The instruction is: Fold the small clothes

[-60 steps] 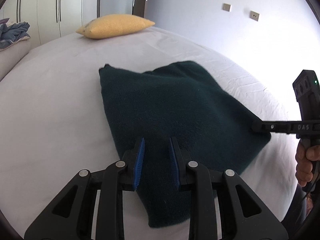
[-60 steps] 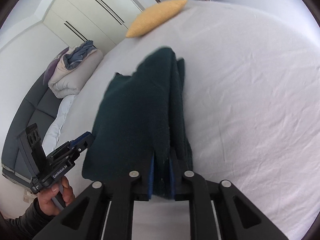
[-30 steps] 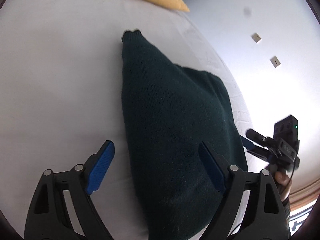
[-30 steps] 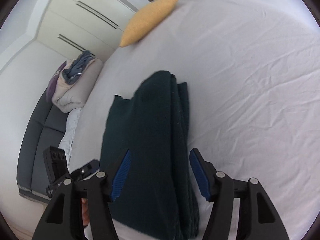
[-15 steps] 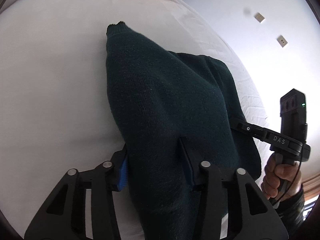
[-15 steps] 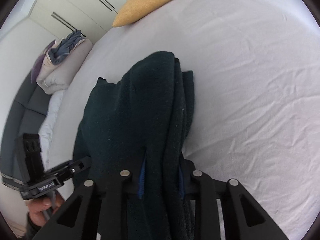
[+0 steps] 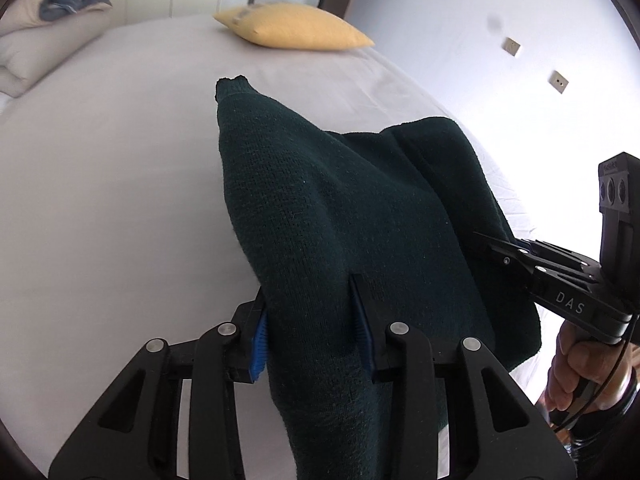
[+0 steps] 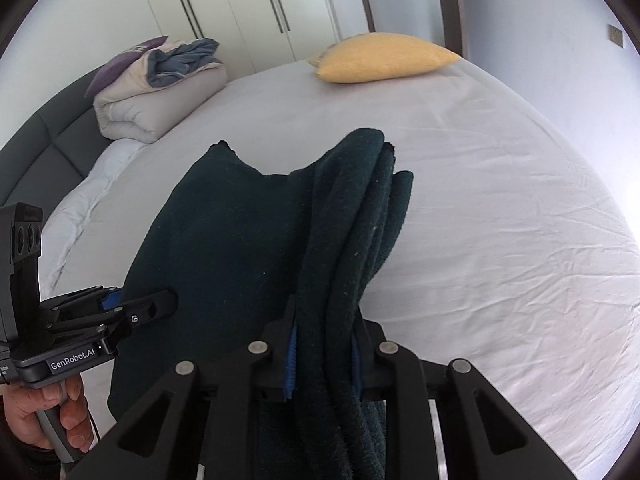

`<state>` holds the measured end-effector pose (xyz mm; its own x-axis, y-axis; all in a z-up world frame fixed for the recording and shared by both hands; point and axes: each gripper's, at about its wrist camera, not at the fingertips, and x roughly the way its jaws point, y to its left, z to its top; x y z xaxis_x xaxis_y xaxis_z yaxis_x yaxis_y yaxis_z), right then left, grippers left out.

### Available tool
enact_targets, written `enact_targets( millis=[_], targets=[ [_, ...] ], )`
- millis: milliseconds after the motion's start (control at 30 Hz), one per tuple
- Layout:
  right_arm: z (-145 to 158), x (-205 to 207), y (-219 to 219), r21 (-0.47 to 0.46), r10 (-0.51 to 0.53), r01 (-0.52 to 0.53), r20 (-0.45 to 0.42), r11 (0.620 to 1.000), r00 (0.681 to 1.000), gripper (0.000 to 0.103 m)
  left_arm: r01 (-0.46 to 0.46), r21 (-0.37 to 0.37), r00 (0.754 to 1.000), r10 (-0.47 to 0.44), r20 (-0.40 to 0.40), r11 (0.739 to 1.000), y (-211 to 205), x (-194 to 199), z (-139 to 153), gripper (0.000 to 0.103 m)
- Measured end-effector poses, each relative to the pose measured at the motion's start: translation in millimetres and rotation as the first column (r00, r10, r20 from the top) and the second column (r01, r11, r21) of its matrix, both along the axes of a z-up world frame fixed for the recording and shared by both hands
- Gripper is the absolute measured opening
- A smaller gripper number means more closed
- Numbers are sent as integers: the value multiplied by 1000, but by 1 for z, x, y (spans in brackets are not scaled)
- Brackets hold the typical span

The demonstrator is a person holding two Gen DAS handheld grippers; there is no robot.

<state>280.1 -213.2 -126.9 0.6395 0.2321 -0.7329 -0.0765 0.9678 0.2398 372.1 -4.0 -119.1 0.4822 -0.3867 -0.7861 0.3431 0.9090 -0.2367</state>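
While both jaws clamp dark green sweater (image 7: 360, 216) | yellow pillow (image 7: 296, 32), folded duvet (image 8: 156, 96) beyond

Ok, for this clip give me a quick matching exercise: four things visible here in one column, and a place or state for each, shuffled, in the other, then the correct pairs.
Things:
1. dark green sweater
2. yellow pillow
3. folded duvet
4. left gripper

Places or states:
A. lying at the far end of the white bed sheet
B. shut on knit fabric
C. stacked by the grey headboard, with blue-grey cloth on top
D. gripped at its near edge by both grippers, including the right gripper

Pairs: 1-D, 2-A, 3-C, 4-B
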Motion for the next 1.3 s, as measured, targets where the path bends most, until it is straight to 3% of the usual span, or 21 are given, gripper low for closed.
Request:
enact_targets(
  millis=[200,500,633,733,867,967,1067,1133,1200,1267,1300],
  targets=[
    [-6,-11,62,35,78,-77,-23,996,997,23,-65,17,998,65,4,998,74,-42,7,34],
    [-49,-24,134,41,146,-142,-114,989,983,23,-141,33,987,143,-79,989,149,-91,-36,34],
    [-74,-21,137,17,104,-103,-152,995,983,24,-151,37,983,154,-95,988,157,-94,-65,39],
    [-85,-19,126,71,76,-65,-162,995,984,31,-157,22,985,159,-73,987,155,-94,-66,44],
    [-87,-19,112,136,37,-15,-160,991,986,49,-177,3,983,177,-40,984,144,-95,-71,50],
    [-79,-25,101,189,8,18,-137,982,991,49,-205,-31,978,204,-35,978,157,-106,-69,50],
    [-59,-43,97,171,-7,19,-66,985,998,49,-228,-47,973,229,25,973,163,-122,-50,53],
    [-41,-56,97,153,-18,20,-12,988,1000,51,-237,-82,965,244,95,968,168,-140,-31,68],
    [-18,-77,95,125,-32,23,69,992,997,60,-255,-83,946,266,187,964,168,-160,-10,82],
    [1,-100,92,88,-39,25,161,996,986,72,-258,-75,915,269,301,963,166,-186,16,86],
    [11,-110,93,72,-42,27,205,997,978,75,-263,-67,900,270,343,962,164,-196,26,95]
  ],
)
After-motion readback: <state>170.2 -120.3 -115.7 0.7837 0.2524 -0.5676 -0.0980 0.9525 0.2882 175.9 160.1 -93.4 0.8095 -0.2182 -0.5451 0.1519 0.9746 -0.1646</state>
